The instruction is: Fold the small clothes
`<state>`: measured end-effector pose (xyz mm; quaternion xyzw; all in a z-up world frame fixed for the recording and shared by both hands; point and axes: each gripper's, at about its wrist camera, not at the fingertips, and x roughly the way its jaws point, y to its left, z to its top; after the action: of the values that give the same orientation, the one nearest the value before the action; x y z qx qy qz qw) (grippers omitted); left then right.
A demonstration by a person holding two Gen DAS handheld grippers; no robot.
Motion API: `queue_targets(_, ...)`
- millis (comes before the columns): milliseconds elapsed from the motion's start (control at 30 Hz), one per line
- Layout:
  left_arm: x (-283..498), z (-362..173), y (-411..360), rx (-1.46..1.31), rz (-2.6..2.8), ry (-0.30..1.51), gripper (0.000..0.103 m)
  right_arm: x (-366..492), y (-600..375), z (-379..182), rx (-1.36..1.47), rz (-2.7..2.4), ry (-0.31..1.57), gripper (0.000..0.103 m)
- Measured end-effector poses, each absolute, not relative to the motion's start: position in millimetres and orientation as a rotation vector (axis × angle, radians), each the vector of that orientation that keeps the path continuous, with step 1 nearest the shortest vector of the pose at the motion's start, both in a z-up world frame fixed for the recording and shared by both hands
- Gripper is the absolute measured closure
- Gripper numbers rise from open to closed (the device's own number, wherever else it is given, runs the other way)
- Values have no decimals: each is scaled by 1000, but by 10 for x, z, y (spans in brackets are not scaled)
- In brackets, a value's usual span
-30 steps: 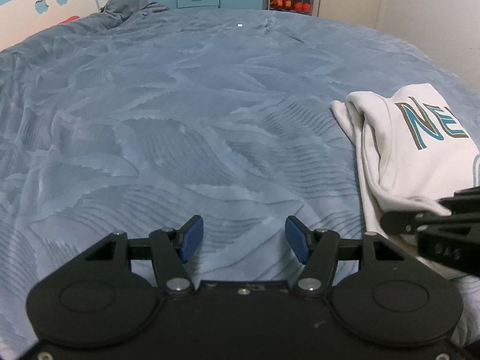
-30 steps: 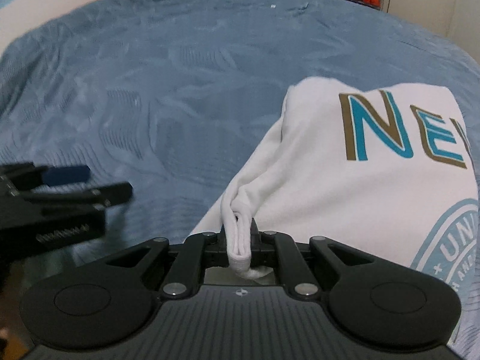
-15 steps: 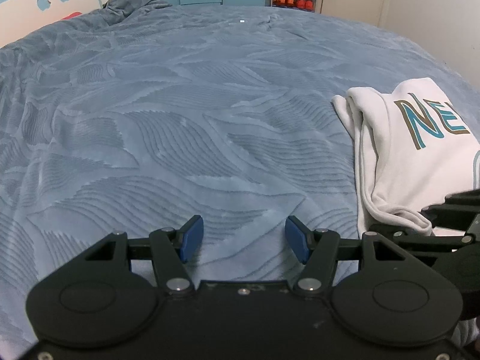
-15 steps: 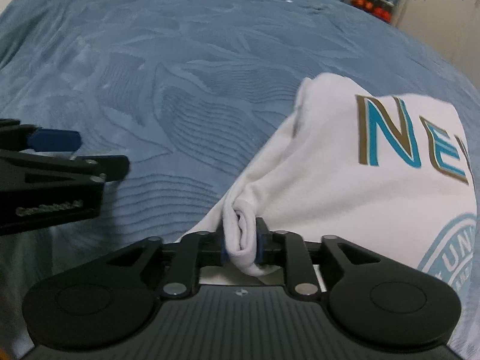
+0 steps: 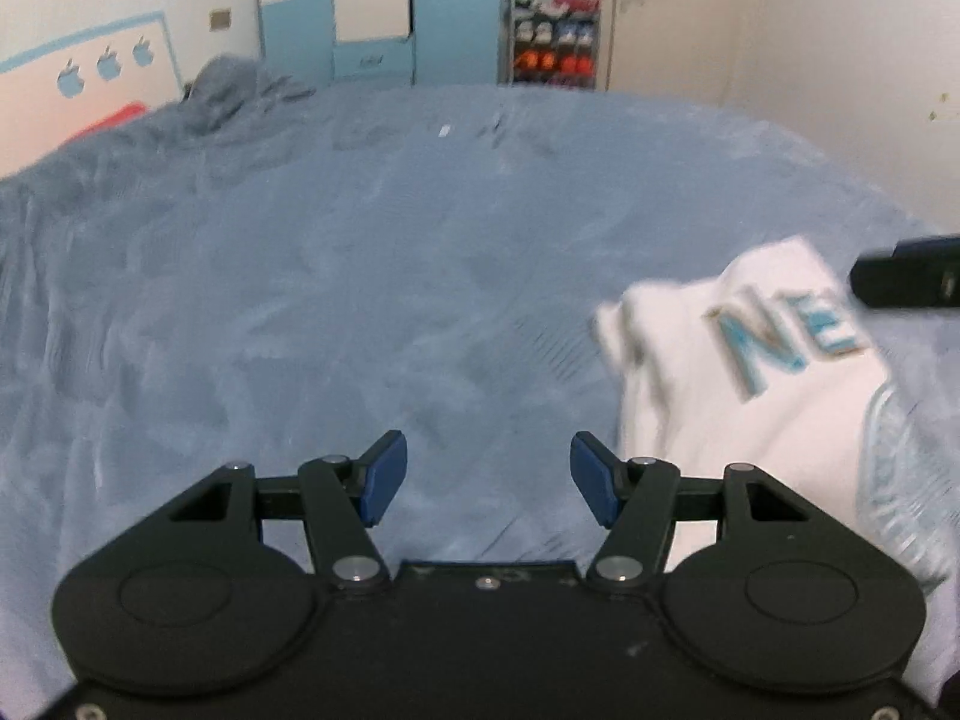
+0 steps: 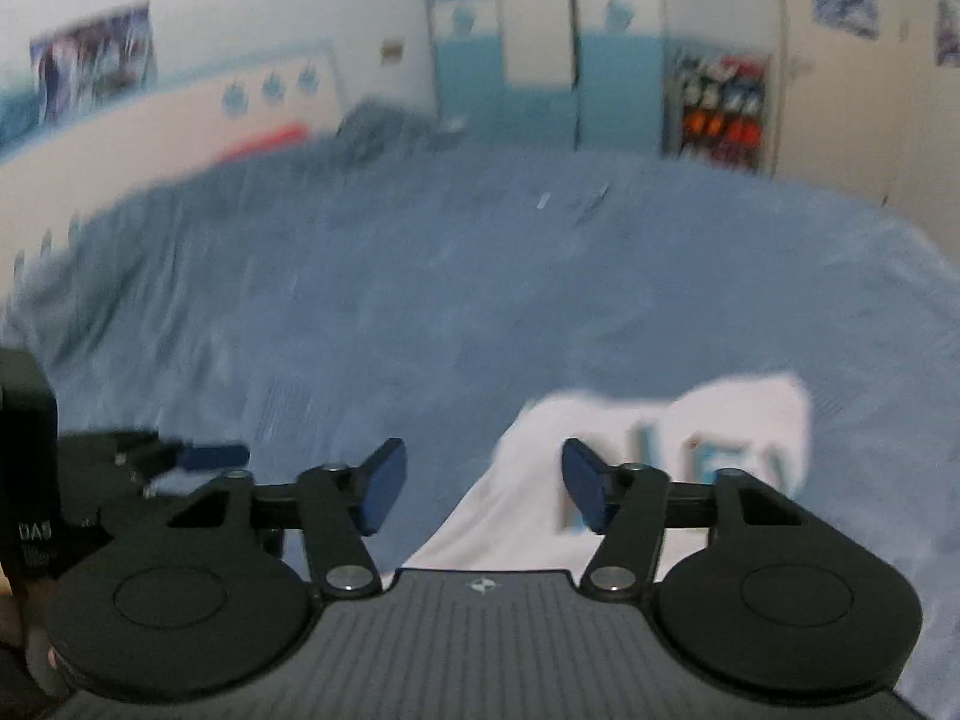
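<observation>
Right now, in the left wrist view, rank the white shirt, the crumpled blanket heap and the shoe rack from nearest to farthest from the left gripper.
1. White shirt: just right of the left gripper, on the bed.
2. Crumpled blanket heap: far left end of the bed.
3. Shoe rack: against the back wall, beyond the bed.

left wrist: faces across bed (image 5: 360, 300) | right wrist: same | shared: garment (image 5: 750, 420)

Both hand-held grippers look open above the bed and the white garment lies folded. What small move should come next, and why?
Probably pull both back and end this fold. The right hand-held gripper is open with nothing between its fingers, the left hand-held gripper is open over the blue bedspread, and the white sweatshirt lies in a compact shape on it. The frames are blurred, so neatness of the edges cannot be judged.
</observation>
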<state>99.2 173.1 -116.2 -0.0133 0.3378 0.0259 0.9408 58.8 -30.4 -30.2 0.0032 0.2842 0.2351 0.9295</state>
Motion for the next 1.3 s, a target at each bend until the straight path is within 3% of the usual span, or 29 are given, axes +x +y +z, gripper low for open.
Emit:
queue_targets(167, 1096, -1042, 1307, -3, -38, 619, 41, 645, -718, -333, 20, 428, 528, 44)
queue_targets(233, 1143, -1095, 1102, 18, -92, 612, 41, 695, -781, -498, 3, 420, 562, 52)
queue_targets(300, 1211, -1208, 944, 30, -144, 627, 41, 746, -790, -707, -20, 421, 611, 73)
queue_targets(367, 1248, -1363, 822, 37, -172, 652, 41, 782, -770, -979, -50, 429, 670, 84)
queue_targets(567, 1296, -2030, 737, 92, -188, 829, 39, 756, -927, -1667, -74, 514, 867, 88)
queue_targets(600, 1235, -2153, 761, 93, -197, 824, 38, 737, -964, -1798, -75, 523, 878, 94)
queue_targets(700, 1014, -2261, 704, 148, -205, 753, 38, 681, -1098, -1988, 0, 535, 865, 95)
queue_targets(900, 1092, -2087, 645, 164, -197, 753, 40, 703, -1087, -1800, 6, 546, 860, 94)
queue_targets(1133, 1400, -1482, 635, 109, -195, 537, 40, 737, -1273, -1381, 31, 421, 585, 94)
queue_targets(1300, 1820, -1469, 551, 52, -181, 458, 40, 1065, -1325, -1393, 118, 285, 470, 93)
